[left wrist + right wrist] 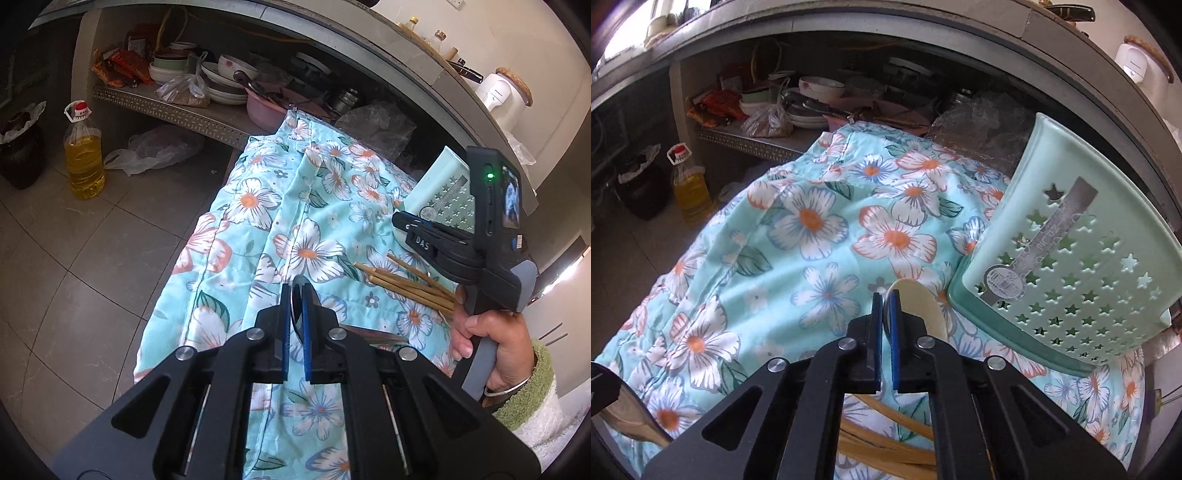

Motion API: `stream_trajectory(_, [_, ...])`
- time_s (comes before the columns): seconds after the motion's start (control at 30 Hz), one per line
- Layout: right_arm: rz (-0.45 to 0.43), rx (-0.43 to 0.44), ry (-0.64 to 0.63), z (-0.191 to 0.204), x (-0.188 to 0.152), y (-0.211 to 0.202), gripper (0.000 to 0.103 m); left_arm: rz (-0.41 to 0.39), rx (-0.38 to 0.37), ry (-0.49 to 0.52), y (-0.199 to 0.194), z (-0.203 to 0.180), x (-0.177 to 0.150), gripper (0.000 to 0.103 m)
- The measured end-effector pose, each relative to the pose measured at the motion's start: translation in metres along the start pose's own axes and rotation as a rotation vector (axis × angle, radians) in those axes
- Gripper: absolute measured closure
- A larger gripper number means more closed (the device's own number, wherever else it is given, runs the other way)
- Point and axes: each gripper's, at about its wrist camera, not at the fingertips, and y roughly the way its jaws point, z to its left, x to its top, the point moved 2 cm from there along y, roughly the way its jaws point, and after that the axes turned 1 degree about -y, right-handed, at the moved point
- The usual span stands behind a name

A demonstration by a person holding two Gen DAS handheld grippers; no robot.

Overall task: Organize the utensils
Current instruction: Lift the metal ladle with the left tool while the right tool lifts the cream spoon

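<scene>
Carrying the cream spoon (916, 306), clamped in the right gripper (885, 325), into the green basket (1071, 206) at right is judged the step; it should be lifted over the rim. A metal spoon (297, 306) is pinched by the left gripper (295, 314) at lower centre; chopsticks (406, 284) lie on the floral-clothed desk (258, 206).

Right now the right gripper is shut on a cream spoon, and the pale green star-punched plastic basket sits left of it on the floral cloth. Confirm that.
Not quite: the pale green star-punched plastic basket sits right of the right gripper, not left, as the right wrist view shows. The gripper is shut on the cream spoon, over the floral cloth.
</scene>
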Motion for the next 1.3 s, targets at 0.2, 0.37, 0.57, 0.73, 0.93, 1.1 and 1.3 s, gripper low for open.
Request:
stream_trajectory(0.2, [-0.109, 0.177, 0.126, -0.042, 0.002, -0.059, 0.099, -0.036, 0.014, 0.000, -0.010, -0.007, 0.001, 0.100])
stream_trajectory(0.37, [-0.202, 0.307, 0.246, -0.101, -0.001, -0.111, 0.099, -0.094, 0.018, 0.006, -0.023, -0.016, 0.007, 0.101])
stream_trajectory(0.57, [-0.299, 0.409, 0.376, -0.173, -0.009, -0.160, 0.099, -0.152, 0.016, 0.017, -0.037, -0.025, 0.015, 0.101])
stream_trajectory(0.73, [-0.385, 0.474, 0.457, -0.216, -0.014, -0.187, 0.099, -0.202, -0.013, 0.025, -0.049, -0.036, 0.032, 0.101])
stream_trajectory(0.93, [-0.492, 0.582, 0.489, -0.243, -0.003, -0.205, 0.099, -0.337, -0.053, 0.091, -0.081, -0.066, 0.072, 0.101])
stream_trajectory(1.1, [-0.582, 0.683, 0.495, -0.259, 0.017, -0.212, 0.099, -0.417, -0.120, 0.114, -0.095, -0.093, 0.106, 0.101])
stream_trajectory(1.3, [-0.609, 0.763, 0.534, -0.267, 0.025, -0.206, 0.099, -0.503, -0.192, 0.178, -0.095, -0.141, 0.149, 0.101])
